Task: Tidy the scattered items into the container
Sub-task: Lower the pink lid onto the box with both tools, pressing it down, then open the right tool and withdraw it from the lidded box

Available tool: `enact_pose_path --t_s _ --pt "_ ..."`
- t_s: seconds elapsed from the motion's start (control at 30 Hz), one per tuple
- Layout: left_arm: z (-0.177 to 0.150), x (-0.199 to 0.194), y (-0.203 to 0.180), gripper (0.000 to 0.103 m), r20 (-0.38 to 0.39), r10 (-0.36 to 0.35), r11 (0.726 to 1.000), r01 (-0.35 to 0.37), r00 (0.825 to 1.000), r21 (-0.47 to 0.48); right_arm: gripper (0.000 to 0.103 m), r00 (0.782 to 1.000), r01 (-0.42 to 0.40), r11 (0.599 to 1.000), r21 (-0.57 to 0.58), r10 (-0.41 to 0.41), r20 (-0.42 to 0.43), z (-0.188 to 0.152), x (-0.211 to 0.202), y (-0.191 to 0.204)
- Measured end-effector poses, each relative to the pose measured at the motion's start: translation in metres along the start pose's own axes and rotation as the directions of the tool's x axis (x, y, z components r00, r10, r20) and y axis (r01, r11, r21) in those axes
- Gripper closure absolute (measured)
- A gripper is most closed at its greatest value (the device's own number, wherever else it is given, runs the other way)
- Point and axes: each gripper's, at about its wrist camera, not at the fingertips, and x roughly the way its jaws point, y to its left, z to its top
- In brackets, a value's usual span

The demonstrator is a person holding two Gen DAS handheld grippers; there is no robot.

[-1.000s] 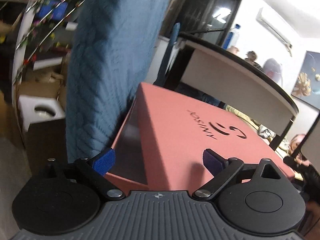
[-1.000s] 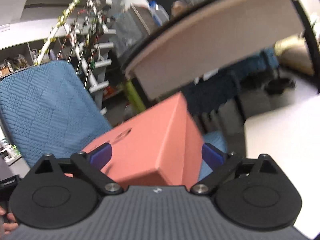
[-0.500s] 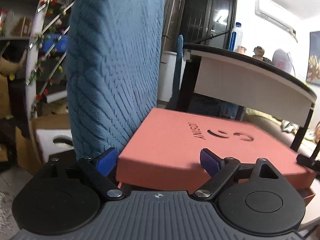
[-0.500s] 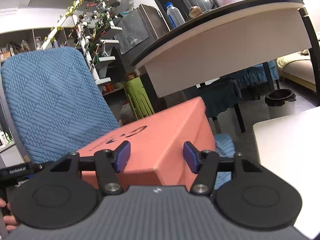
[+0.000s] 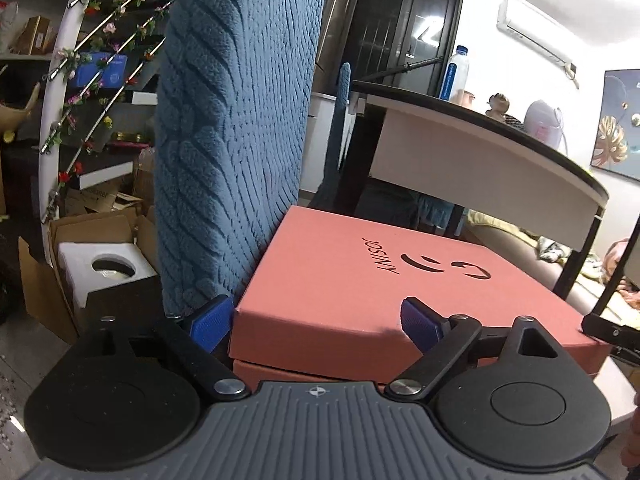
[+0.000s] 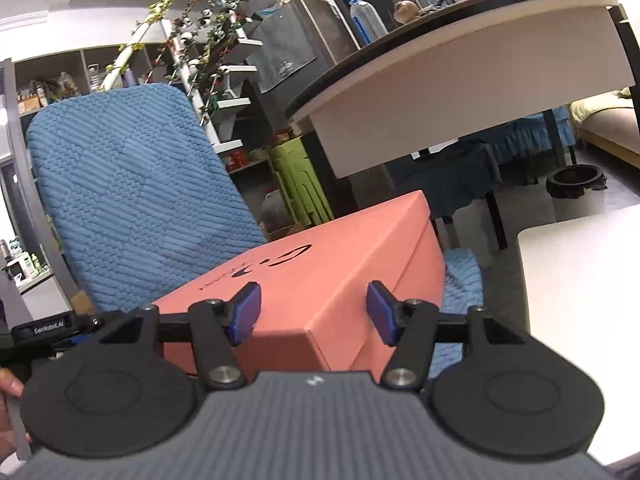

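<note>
A salmon-pink box (image 5: 360, 280) with a dark logo on its lid lies flat on a blue quilted chair (image 5: 232, 140). The lid sits level on the box base, whose edge shows just below it. My left gripper (image 5: 316, 320) is open at the near left corner: one finger hangs outside the corner, the other over the lid top. In the right wrist view the box (image 6: 320, 280) points its near corner between the fingers of my right gripper (image 6: 312, 316). Those jaws are narrowed but still apart, and I cannot tell whether they touch the box. No loose items show.
A round-edged table (image 5: 480, 160) with a water bottle (image 5: 456, 72) stands behind the chair. A white tabletop (image 6: 580, 280) lies to the right. A cardboard carton with white foam (image 5: 100, 264), green stools (image 6: 300, 184) and a black bin (image 6: 576, 180) stand on the floor.
The lid, tilted up with the dark inside showing a second ago, now lies flat on the base. My right gripper's jaws narrowed. Both views levelled out.
</note>
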Motion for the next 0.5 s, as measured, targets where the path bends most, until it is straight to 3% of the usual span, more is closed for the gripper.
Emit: enact_pose_path --t_s 0.23,0.33,0.4,0.5 --pt "-0.009 0.006 -0.005 0.011 -0.046 0.026 0.999 -0.024 0.999 0.040 0.046 0.999 -0.012 0.999 -0.039 0.010 -0.041 -0.006 -0.007 0.000" --pt "-0.009 0.006 -0.004 0.010 -0.044 0.038 0.999 -0.037 0.998 0.024 0.048 1.000 -0.004 0.997 -0.071 0.005 0.004 -0.001 -0.018 -0.004" --pt "-0.008 0.002 -0.008 0.010 -0.020 0.060 0.998 -0.059 0.998 0.036 0.047 0.995 0.096 0.992 -0.086 -0.096 0.000 0.007 -0.009 -0.023" --pt "-0.005 -0.003 -0.017 0.009 0.018 0.077 0.995 -0.078 0.997 0.055 0.047 0.967 0.251 0.962 -0.108 -0.254 -0.007 0.019 0.006 -0.054"
